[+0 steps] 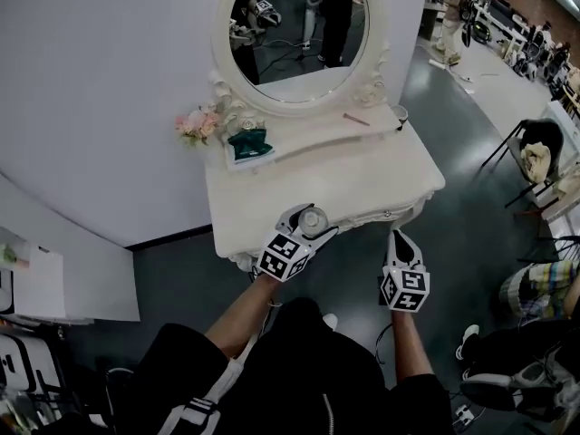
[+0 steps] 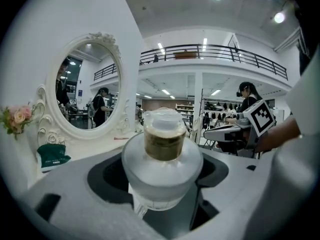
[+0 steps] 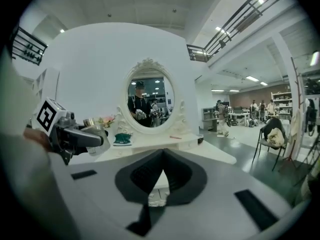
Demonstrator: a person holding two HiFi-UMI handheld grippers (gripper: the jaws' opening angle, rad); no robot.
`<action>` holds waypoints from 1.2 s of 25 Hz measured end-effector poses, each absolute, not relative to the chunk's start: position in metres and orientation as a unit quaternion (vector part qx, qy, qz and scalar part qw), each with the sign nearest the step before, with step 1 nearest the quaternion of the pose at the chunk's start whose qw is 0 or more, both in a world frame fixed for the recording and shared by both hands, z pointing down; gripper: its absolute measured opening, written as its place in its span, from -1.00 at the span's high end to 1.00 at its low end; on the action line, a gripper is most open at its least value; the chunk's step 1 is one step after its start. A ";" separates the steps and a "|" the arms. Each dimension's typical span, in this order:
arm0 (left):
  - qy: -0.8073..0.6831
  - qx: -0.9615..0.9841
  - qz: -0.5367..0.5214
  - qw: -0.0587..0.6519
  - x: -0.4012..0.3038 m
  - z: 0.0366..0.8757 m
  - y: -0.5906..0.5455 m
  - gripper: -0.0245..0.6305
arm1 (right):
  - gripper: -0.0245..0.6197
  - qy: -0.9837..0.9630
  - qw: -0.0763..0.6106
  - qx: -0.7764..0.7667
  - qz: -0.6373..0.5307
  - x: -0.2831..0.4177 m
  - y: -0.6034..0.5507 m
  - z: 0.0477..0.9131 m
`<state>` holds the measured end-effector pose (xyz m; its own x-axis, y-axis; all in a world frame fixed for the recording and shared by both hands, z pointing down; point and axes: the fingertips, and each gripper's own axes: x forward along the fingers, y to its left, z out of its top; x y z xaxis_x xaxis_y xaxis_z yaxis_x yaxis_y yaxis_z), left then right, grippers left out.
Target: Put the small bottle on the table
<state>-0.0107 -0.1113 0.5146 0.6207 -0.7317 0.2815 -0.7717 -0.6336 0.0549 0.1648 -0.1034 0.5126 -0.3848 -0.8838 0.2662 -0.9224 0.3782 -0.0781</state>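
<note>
Left tool (image 1: pixel 313 220): jaws spread wide and clamped on the small bottle (image 2: pixel 162 149), one jaw against each side of its round body.
Left tool, position: above the front edge of the counter (image 1: pixel 362 181), marker cube (image 1: pixel 283 256) toward the person.
Right tool (image 1: pixel 400 238): jaws closed tip to tip, nothing between them.
Right tool, position: just off the counter's front edge, over the dark floor (image 1: pixel 471 198), to the right of the left tool and apart from it.
Small bottle, look: squat, rounded body of frosted glass; short neck with a brownish-gold band; clear domed cap on top.
Small bottle, attitude: upright between the jaws in the left gripper view, cap uppermost.
Small bottle, place: in the left tool's grasp at the counter's front edge; whether its base touches the counter cannot be told.
Counter: white dressing table with a curved, carved front edge; the front part of its top is bare.
Raised back ledge: carries the items listed below, well apart from the bottle.
Mirror (image 1: pixel 299 25): oval, in a white ornate frame, standing at the back of the counter.
Flowers (image 1: pixel 198 125): pink cluster at the left foot of the mirror.
Green packet (image 1: pixel 249 143): lying just beside the flowers; contents not visible.
Thin pinkish stick (image 1: pixel 355 119): lying flat at the right of the ledge.
</note>
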 end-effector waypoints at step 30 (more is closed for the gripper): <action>-0.522 0.839 0.108 0.110 -0.068 0.539 -0.362 -0.13 | 0.92 -0.904 0.134 0.396 0.092 0.052 -0.397 0.533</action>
